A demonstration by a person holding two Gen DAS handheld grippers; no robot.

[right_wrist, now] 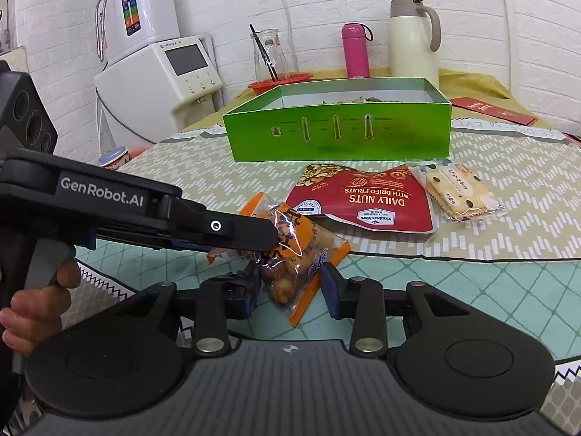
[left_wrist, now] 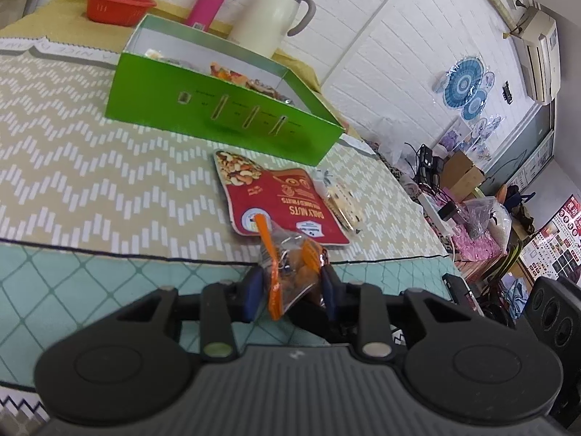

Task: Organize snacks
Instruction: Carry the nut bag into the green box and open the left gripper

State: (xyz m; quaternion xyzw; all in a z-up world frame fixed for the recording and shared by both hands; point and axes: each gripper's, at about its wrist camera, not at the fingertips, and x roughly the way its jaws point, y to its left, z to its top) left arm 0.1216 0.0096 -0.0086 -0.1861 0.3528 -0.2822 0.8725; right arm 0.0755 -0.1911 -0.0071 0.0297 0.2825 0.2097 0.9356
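Now both grippers meet on the orange snack packet [right_wrist: 290, 250]: left gripper [left_wrist: 290, 283] pinches it, right gripper's [right_wrist: 290, 283] half-open fingers flank it; release only one, then lift toward the far green box [right_wrist: 337, 134].

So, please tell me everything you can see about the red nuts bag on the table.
The red nuts bag is a flat, glossy pouch, apparently plastic film, printed "Daily Nuts with Dried Fruits", with a picture of mixed nuts at the end nearest the green box. It lies flat on the zigzag tablecloth, looks sealed, and its text reads upside down from here. A cracker packet lies against its right edge. No fingers touch it.
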